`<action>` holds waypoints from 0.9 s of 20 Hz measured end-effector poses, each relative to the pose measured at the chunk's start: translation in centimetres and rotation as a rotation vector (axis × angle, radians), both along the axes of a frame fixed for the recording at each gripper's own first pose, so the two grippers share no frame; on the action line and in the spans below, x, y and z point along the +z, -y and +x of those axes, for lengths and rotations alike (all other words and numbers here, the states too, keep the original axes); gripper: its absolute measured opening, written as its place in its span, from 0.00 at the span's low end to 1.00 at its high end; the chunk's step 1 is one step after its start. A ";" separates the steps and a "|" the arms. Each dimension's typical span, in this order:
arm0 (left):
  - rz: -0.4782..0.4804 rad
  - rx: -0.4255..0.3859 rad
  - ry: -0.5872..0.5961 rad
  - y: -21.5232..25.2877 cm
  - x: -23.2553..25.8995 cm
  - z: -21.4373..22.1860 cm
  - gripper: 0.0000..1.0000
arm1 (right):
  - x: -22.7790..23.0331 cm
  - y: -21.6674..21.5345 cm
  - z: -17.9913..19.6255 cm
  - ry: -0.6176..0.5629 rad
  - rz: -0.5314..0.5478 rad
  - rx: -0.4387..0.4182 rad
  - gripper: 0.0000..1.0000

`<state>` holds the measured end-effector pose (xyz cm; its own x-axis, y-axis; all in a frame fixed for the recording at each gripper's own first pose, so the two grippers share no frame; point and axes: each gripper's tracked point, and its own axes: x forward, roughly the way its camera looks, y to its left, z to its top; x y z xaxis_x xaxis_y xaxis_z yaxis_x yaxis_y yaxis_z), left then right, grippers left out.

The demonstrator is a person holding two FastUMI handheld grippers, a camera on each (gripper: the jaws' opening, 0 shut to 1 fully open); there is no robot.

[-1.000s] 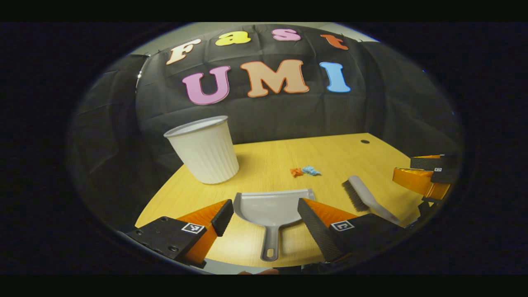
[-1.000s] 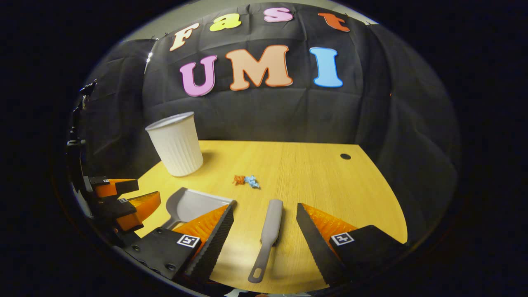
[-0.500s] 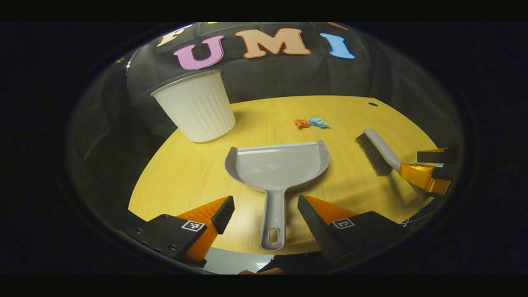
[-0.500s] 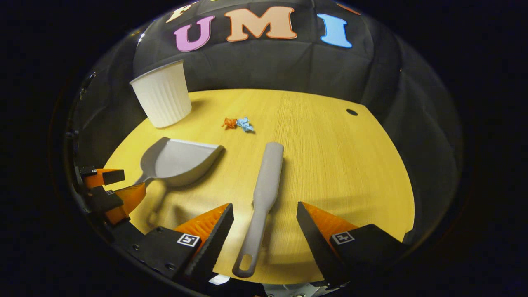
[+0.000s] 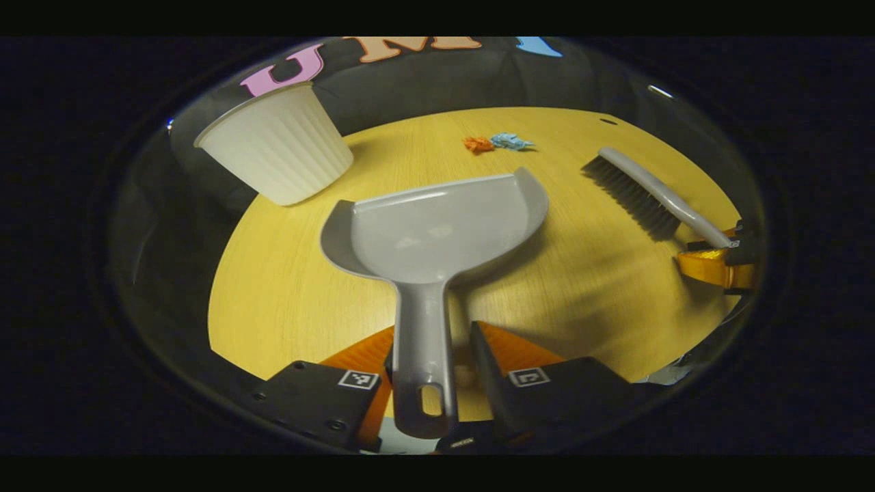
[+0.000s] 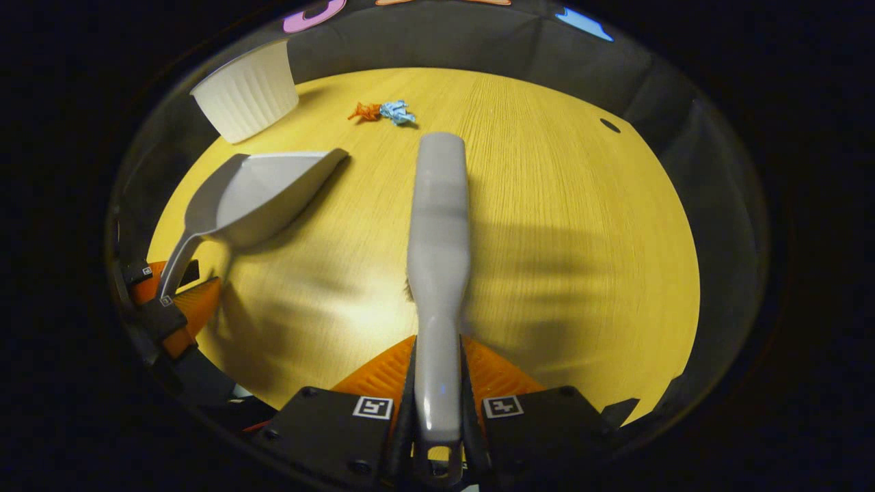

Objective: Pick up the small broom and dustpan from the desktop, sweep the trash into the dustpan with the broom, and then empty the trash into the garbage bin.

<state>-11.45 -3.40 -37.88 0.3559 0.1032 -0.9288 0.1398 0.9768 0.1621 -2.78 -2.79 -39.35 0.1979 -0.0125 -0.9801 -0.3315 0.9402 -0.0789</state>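
Both tongs grasp thin handles: left tongs (image 5: 431, 355) the dustpan (image 5: 437, 229), right tongs (image 6: 437, 372) the broom (image 6: 439, 225); light, stiff, slippery plastic, likely to twist.

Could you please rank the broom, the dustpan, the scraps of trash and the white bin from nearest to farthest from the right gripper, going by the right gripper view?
1. Broom: its handle sits between the right gripper fingers.
2. Dustpan: to the left, partway up the desk.
3. Trash scraps: far, just left of centre.
4. White bin: far left. Close to the scraps in depth, so this order is tentative.
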 end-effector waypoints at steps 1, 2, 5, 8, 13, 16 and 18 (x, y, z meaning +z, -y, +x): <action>-0.013 0.003 -0.010 0.0 -0.3 0.3 0.34 | 0.0 0.3 -0.1 -0.011 -0.009 0.019 0.33; -0.018 -0.008 -0.022 -0.2 0.0 -0.3 0.32 | 0.2 0.5 0.1 -0.014 -0.018 0.035 0.32; -0.019 -0.042 -0.015 -0.9 -0.1 0.5 0.29 | 0.5 0.8 0.5 -0.001 -0.008 0.039 0.30; -0.052 -0.074 0.026 -1.3 0.8 2.5 0.27 | 1.2 0.2 2.1 0.069 0.029 0.008 0.29; -0.068 -0.259 0.070 -1.3 1.4 6.8 0.27 | 2.7 -0.2 7.2 0.120 0.044 -0.003 0.28; -0.048 -0.364 0.060 -1.7 0.5 8.7 0.27 | 3.5 0.0 11.6 0.164 0.021 0.024 0.28; -0.036 -0.414 0.050 -2.1 0.4 8.9 0.27 | 3.9 -0.4 14.5 0.192 0.002 0.044 0.28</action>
<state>-2.53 -1.27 -37.52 0.4054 -0.0902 -0.9097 0.5144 0.8451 0.1455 11.77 -2.44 -35.45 0.3816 0.0019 -0.9243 -0.3513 0.9253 -0.1431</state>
